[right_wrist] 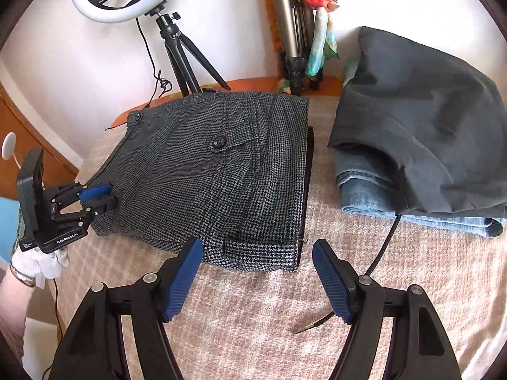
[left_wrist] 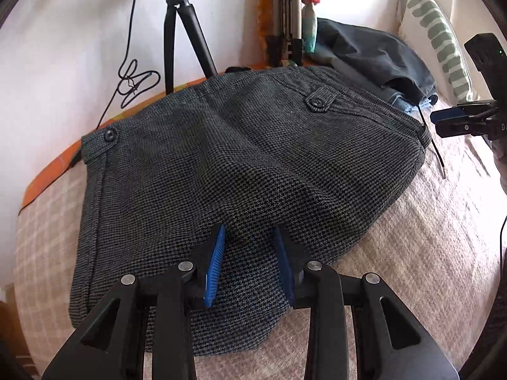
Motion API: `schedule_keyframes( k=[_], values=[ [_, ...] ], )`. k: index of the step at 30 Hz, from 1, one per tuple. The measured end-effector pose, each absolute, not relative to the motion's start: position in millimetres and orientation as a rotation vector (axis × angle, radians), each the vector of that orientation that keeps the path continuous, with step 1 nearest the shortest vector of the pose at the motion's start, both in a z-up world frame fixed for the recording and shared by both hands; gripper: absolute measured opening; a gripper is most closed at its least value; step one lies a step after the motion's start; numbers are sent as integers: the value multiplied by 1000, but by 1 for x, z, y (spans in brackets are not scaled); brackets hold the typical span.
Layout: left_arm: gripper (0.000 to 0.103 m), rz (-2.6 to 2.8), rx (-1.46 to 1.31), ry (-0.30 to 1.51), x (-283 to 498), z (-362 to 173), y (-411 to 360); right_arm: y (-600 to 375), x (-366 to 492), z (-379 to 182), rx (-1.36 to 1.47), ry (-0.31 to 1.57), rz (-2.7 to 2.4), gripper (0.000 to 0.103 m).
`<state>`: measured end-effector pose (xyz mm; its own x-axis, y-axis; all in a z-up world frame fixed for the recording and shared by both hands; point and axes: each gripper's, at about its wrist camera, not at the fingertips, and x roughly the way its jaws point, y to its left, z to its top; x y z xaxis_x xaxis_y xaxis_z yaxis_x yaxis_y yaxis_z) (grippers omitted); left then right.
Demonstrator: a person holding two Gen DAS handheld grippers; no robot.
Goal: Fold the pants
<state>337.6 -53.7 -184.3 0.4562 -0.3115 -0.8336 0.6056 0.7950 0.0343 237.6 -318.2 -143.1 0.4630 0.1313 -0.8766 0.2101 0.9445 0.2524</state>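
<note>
Grey houndstooth pants (left_wrist: 247, 164) lie folded into a compact stack on the beige bedspread (left_wrist: 412, 253); they also show in the right wrist view (right_wrist: 221, 174). My left gripper (left_wrist: 250, 240) has its blue pads apart, pressed into the near edge of the pants; a ridge of cloth rises between them. In the right wrist view the left gripper (right_wrist: 107, 194) sits at the pants' left edge. My right gripper (right_wrist: 256, 253) is open and empty, just in front of the pants' near right corner. It shows at the right edge of the left wrist view (left_wrist: 443, 120).
A stack of dark grey cloth over blue jeans (right_wrist: 427, 145) lies to the right of the pants. A black cord (right_wrist: 377, 253) runs across the bedspread. A ring light on a tripod (right_wrist: 177, 47) and a second tripod (right_wrist: 291, 47) stand behind. A striped pillow (left_wrist: 434, 31) lies far right.
</note>
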Motion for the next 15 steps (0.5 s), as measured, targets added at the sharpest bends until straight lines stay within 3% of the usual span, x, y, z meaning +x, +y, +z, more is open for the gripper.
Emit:
schedule_keyframes(
  k=[5, 13, 15],
  values=[
    [31, -577, 449, 932, 331, -198, -61, -332, 247, -167, 452, 1130, -108, 75],
    [30, -598, 404, 896, 324, -168, -65, -347, 249, -192, 651, 1132, -113, 74],
    [30, -602, 414, 871, 320, -159, -70, -348, 253, -198, 696, 1133, -109, 61]
  ],
)
